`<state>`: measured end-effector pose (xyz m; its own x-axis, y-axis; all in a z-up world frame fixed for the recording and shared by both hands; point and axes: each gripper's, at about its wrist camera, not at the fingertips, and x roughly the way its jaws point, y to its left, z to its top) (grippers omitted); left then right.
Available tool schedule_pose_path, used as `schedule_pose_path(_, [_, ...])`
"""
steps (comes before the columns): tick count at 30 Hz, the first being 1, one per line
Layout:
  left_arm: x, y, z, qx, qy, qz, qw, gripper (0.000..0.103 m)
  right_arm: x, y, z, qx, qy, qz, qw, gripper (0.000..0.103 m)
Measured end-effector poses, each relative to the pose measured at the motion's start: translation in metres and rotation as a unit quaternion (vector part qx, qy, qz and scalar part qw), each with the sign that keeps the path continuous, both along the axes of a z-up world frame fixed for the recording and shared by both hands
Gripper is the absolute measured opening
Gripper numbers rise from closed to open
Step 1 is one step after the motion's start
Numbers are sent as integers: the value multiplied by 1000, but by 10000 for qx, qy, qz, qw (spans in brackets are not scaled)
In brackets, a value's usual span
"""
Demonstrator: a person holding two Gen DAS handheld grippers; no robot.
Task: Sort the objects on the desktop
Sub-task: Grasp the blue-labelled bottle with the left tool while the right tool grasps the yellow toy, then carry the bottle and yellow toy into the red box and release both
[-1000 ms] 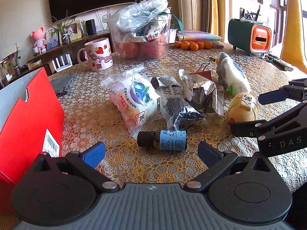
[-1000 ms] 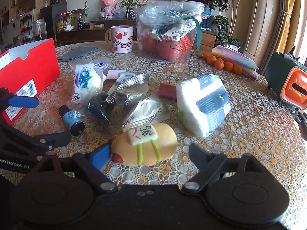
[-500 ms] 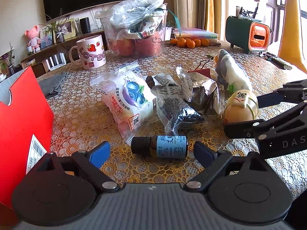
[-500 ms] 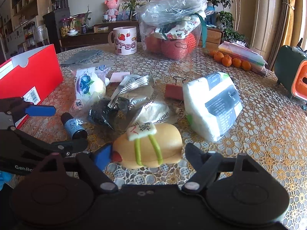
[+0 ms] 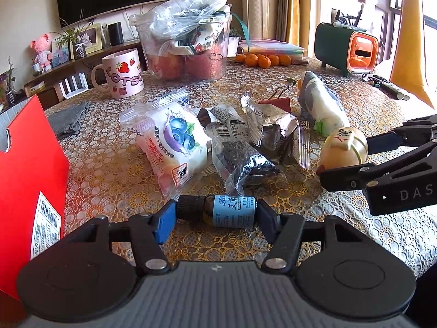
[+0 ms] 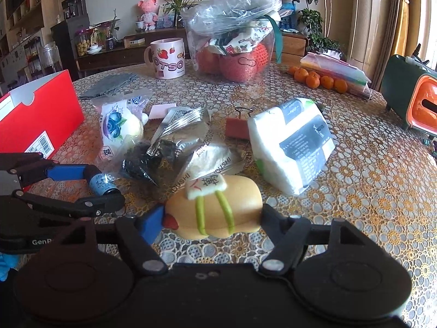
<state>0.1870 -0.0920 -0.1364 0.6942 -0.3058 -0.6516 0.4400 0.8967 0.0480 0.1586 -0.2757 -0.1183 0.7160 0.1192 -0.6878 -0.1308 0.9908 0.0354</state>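
My left gripper point(image 5: 215, 216) is shut on a small dark bottle with a blue label point(image 5: 221, 210), gripped end to end as it lies on the lace tablecloth. It also shows in the right wrist view point(image 6: 102, 184). My right gripper point(image 6: 211, 218) is shut on a yellow squishy bun toy point(image 6: 218, 207) with green stripes and a white tile on top; the toy also shows in the left wrist view point(image 5: 342, 149). The two grippers sit side by side, the left one to the left.
A blueberry snack pack point(image 5: 174, 139), dark and silver snack packets point(image 5: 243, 161), a red binder clip point(image 6: 236, 127) and a white tissue pack point(image 6: 292, 143) lie just beyond. A red box point(image 5: 27, 164) stands at left. A mug point(image 6: 168, 58), a fruit container point(image 6: 232, 52), oranges and a green-orange holder point(image 6: 412, 98) stand behind.
Both grippers have moved forward and closed: the left around the bottle, the right around the yellow toy. Both were open one second ago.
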Motion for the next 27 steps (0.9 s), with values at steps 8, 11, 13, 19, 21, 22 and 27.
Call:
schedule_pose_path(8, [-14, -1, 12, 3, -126, -16, 9999, 61, -12, 0, 10, 28, 33, -53, 10000, 73])
schedule_pose_path(11, [-20, 2, 20, -75, -142, -11, 9999, 61, -16, 1, 16, 88, 30, -58, 9999, 73])
schedule_pose_path(13, [-24, 5, 25, -114, -168, 14, 9998, 61, -20, 1, 22, 105, 3, -45, 9999, 73])
schedule_pose_path(19, [-38, 15, 49, -294, -255, 116, 9992, 61, -31, 7, 40, 51, -111, 51, 9999, 73])
schedule_pose_path(21, [-43, 21, 58, -365, -299, 166, 9988, 61, -36, 12, 47, 26, -155, 104, 9998, 73])
schedule_pose_path(22, [-44, 24, 63, -384, -324, 199, 9985, 61, -38, 15, 51, -2, -182, 139, 9997, 73])
schedule_pose_path(27, [-52, 42, 84, -487, -415, 351, 9973, 61, -46, 32, 71, -51, -279, 379, 9989, 73])
